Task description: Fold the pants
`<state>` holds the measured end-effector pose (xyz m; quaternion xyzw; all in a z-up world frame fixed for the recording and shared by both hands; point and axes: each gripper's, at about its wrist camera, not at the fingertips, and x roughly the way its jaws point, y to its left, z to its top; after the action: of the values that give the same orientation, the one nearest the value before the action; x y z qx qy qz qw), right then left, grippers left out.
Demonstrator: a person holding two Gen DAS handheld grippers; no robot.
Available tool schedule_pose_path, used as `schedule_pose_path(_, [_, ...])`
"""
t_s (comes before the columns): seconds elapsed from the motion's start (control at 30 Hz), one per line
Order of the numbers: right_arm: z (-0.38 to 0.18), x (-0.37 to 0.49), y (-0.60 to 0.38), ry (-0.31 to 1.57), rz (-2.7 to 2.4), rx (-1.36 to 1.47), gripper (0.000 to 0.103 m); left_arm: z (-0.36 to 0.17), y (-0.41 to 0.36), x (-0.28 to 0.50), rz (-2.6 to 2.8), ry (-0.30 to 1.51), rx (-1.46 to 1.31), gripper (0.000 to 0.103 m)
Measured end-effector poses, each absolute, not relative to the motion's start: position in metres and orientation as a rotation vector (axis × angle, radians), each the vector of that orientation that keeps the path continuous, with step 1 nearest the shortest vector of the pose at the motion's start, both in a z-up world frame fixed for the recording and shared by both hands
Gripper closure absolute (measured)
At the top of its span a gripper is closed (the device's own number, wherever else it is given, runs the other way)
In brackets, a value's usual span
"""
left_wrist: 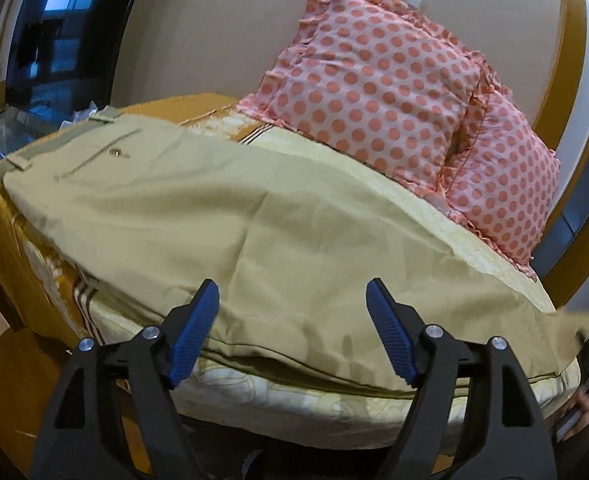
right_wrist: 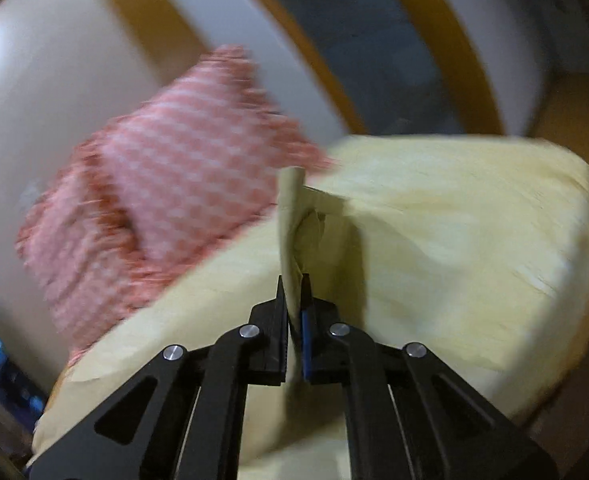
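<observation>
Khaki pants (left_wrist: 222, 216) spread flat on bed.
We note waistband at far left; the leg end (right_wrist: 292, 236) stands lifted, pinched upright.

The left wrist view is looking low across the bed (left_wrist: 334, 404) from its near edge, while the blurred right wrist view is sitting close above the bed (right_wrist: 474, 248), both facing the dotted pillows (left_wrist: 378, 92) (right_wrist: 182, 184).

Left gripper (left_wrist: 292, 334) jaws spread; right gripper (right_wrist: 294, 308) apparently clamped.
</observation>
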<state>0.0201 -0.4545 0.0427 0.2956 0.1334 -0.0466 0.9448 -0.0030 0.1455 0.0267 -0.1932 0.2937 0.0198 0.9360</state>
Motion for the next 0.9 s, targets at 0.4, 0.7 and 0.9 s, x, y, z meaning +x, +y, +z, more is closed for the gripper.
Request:
schedule_pose_path(0.4, [0.064, 0.091, -0.123, 0.581, 0.806, 0.110, 0.093, 0.038, 0.184, -0.030, 0.174, 0.498, -0.444, 0.021])
schedule_pose_path(0.7, [0.051, 0.076, -0.103, 0.561, 0.749, 0.000, 0.053, 0.028, 0.267, -0.045, 0.418, 0.457, -0.515, 0.020])
schedule_pose_path(0.9, [0.017, 0.093, -0.082, 0.695, 0.631, -0.152, 0.048, 0.023, 0.300, -0.036, 0.477, 0.459, -0.527, 0.020])
